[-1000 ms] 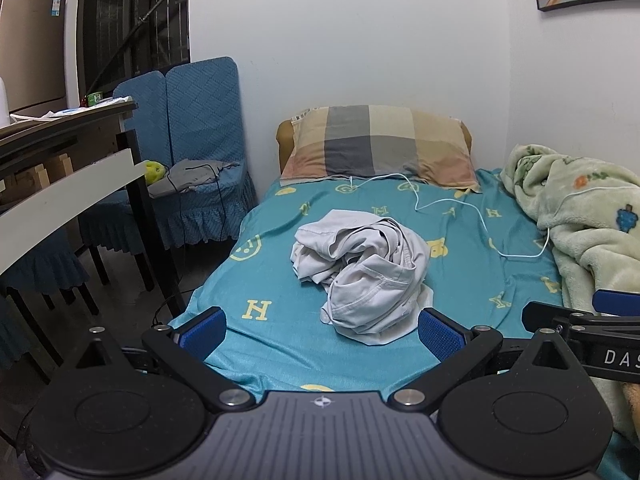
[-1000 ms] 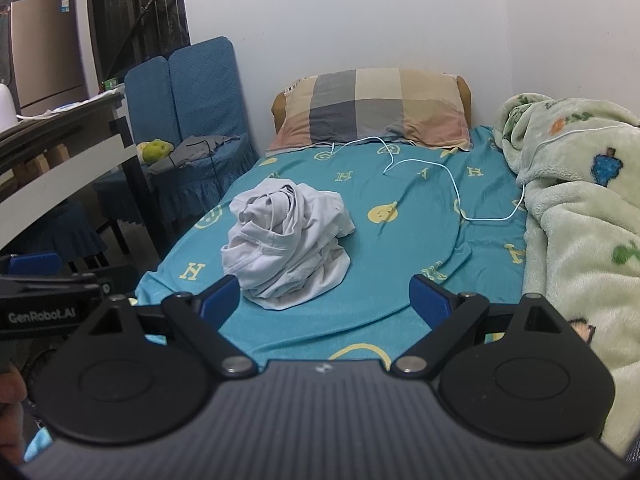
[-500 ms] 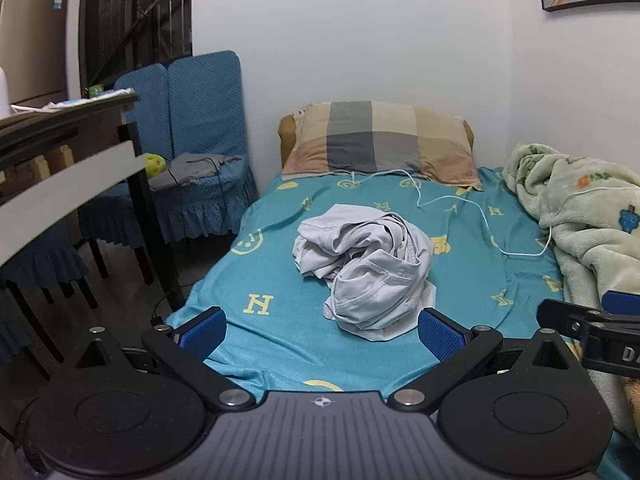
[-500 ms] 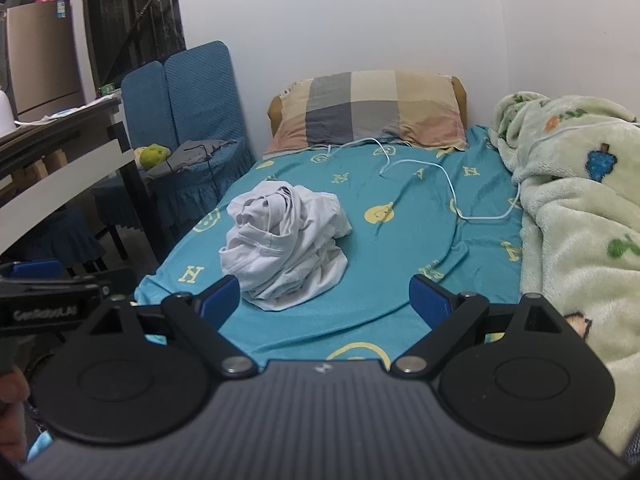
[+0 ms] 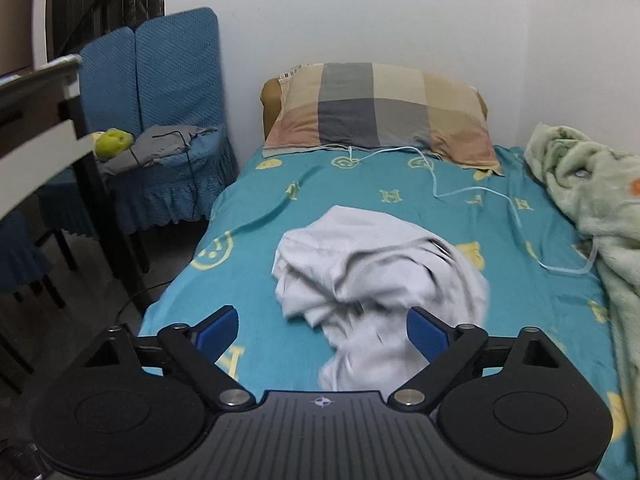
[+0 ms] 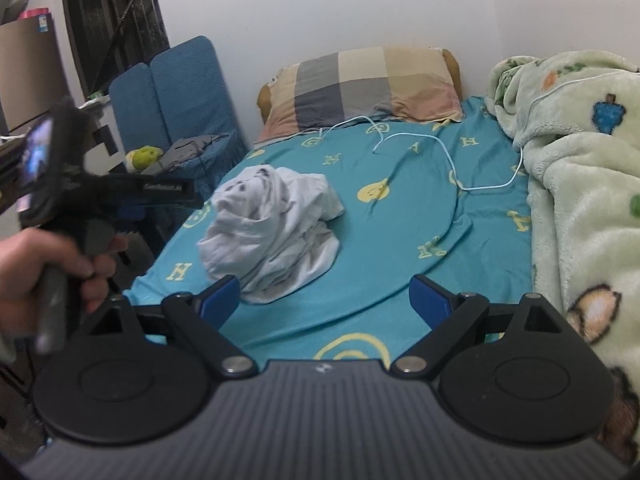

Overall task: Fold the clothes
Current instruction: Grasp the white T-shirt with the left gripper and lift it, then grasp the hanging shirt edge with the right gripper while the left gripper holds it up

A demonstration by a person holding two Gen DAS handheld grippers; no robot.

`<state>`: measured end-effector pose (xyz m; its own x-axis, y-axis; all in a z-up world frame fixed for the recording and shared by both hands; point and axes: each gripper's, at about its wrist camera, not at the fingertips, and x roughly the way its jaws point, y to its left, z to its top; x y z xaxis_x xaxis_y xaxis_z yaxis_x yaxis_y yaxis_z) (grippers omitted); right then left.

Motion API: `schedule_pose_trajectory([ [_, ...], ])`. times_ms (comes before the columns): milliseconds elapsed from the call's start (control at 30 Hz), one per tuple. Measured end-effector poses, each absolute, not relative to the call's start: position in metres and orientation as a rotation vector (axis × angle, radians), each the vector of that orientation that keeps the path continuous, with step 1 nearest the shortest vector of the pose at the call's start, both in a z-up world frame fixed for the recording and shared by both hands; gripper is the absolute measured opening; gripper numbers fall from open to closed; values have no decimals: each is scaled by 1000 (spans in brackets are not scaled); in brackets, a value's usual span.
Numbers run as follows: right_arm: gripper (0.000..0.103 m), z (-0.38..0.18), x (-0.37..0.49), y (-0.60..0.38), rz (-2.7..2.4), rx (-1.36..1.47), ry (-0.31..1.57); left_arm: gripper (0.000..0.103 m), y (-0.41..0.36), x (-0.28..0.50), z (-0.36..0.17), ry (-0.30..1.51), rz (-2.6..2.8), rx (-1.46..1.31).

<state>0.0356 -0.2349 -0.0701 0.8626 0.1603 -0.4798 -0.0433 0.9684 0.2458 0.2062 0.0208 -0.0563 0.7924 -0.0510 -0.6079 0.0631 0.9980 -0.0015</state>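
Both claws hover spread wide at the foot of the bed: left claw with nothing between its blue pads, right claw gaping too, gripping nothing. Right in front, the white garment sits crumpled in a heap on the teal sheet, nearer the bed's left edge, not folded. Risks here: pinch that bunched heap blind and a claw could catch several layers at once, so it lifts as a knot instead of opening out. Grab too deep and the sheet comes up with it. A drag toward the left edge could spill it to the floor. Further on, a thin white cable snakes across the sheet and could snag if the cloth is spread that way. A fleece blanket crowds the right side. Beyond, a checked pillow, blue-covered chairs, white wall.
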Motion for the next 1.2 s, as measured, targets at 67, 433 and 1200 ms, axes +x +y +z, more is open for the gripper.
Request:
schedule_pose_trajectory([
  [67, 93, -78, 48, -237, 91, 232, 520, 70, 28, 227, -68, 664, -89, -21],
  [433, 93, -123, 115, -229, 33, 285, 581, 5, 49, 316, -107, 667, -236, -163],
  [1200, 93, -83, 18, -207, 356, 373, 485, 4, 6, 5, 52, 255, -331, -144],
])
